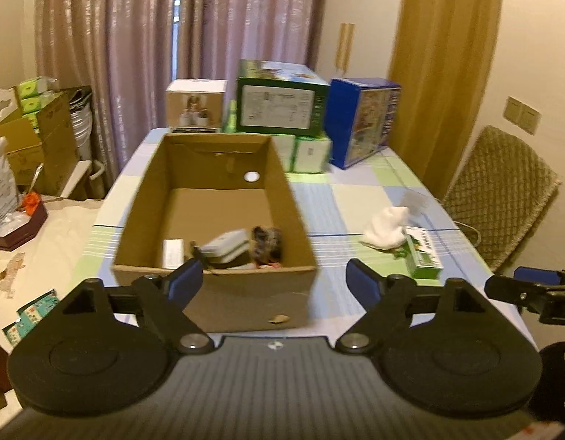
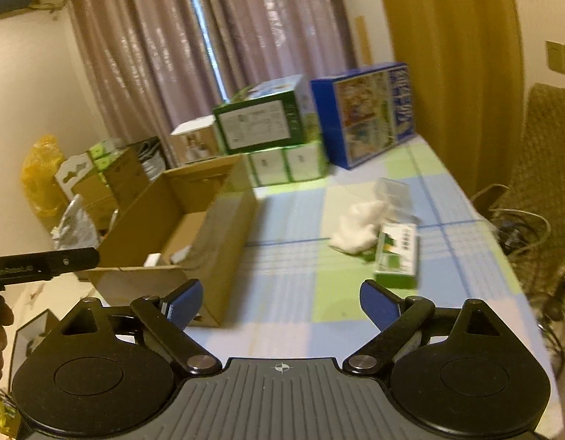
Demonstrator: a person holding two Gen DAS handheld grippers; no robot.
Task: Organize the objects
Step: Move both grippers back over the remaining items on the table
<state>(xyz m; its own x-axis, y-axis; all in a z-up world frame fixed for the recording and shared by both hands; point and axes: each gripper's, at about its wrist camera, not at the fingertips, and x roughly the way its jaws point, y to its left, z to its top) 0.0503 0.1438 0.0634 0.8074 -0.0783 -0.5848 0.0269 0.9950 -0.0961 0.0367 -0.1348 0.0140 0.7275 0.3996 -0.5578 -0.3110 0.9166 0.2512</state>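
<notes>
Left gripper gapes before cardboard box; green carton right

Pale mauve curtains hang behind the checked tablecloth, with a mustard curtain to the right. At the table's far end a green carton sits on smaller green-and-white packs, just beside a blue carton. A woven chair stands at the right edge.
</notes>
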